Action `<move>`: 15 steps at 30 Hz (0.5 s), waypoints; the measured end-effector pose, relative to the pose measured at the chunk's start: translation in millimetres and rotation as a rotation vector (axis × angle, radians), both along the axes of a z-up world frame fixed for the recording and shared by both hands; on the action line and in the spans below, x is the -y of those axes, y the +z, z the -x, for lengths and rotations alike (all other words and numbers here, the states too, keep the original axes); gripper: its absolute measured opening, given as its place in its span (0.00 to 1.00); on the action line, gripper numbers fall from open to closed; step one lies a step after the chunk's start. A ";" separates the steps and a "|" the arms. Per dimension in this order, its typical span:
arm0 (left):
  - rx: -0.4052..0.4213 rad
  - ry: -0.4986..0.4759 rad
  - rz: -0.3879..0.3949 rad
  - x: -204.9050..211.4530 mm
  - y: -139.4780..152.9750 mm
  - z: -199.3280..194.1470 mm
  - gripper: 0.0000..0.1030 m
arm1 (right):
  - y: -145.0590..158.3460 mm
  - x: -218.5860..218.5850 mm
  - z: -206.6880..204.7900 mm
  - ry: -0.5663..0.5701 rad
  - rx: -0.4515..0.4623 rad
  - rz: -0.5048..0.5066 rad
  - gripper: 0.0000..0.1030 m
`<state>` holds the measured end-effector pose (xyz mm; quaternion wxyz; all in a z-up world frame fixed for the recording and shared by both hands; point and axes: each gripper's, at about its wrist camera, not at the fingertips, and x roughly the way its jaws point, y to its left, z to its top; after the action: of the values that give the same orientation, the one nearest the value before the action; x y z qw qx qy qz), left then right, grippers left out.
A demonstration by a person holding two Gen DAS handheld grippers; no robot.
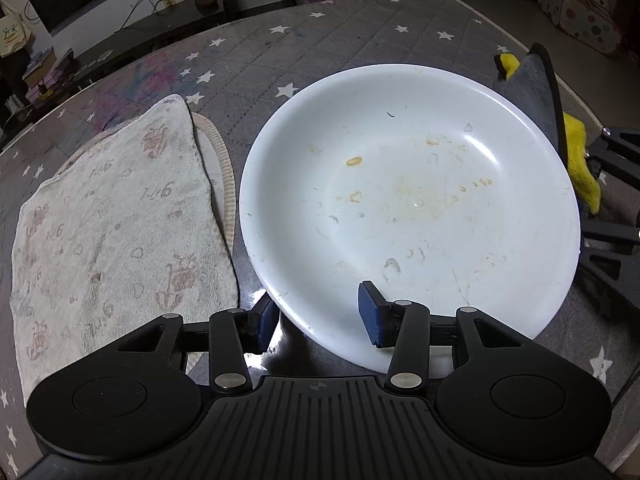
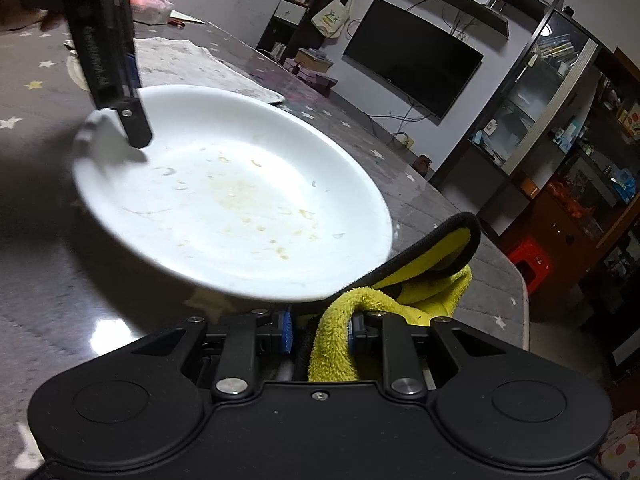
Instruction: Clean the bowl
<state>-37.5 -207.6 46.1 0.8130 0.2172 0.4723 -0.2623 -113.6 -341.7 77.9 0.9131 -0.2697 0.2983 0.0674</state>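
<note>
A shallow white bowl (image 1: 408, 200) rests on the grey star-printed table cover (image 1: 248, 52), its inner surface marked with yellowish dried smears and small specks around the centre. The left gripper (image 1: 320, 316) stands with its jaws wide apart, straddling the bowl's near rim: the right blue pad (image 1: 370, 314) sits inside the bowl, over the white inner wall, while the left blue pad (image 1: 266, 326) is outside the rim, over the glossy table surface. Whether either pad actually touches the rim cannot be told; the jaws are not closed on it. In the right wrist view the same gripper's dark finger (image 2: 134, 120) reaches down over the bowl's far-left rim. The right gripper (image 2: 320, 330) is clamped on a yellow microfibre cloth (image 2: 344, 328) with a dark grey backing and black edging; the cloth bunches up between the two blue pads and folds upward just beyond them, its black-trimmed flap (image 2: 452, 232) rising beside the bowl's near-right rim. From the left wrist view this cloth shows at the bowl's far-right edge, with the right gripper's black linkage beside it. Left of the bowl lies a worn white printed towel (image 1: 116, 232), flat on the table cover and just beside the bowl's left rim. A dark television (image 2: 412, 60) hangs on the wall beyond the table.
</note>
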 end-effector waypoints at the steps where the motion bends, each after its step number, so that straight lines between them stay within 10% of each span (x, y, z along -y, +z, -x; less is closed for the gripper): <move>1: 0.003 -0.001 -0.003 0.6 -0.2 -0.1 0.45 | -0.1 0.8 -0.6 -0.002 -0.001 -0.004 0.24; 15: 0.051 -0.005 -0.044 9.5 -3.1 -3.5 0.45 | 2.9 -10.3 22.5 0.001 -0.005 0.005 0.24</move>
<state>-34.1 -217.1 43.0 0.8190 0.2431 0.4567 -0.2483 -136.1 -331.4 80.8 0.9117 -0.2718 0.3005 0.0679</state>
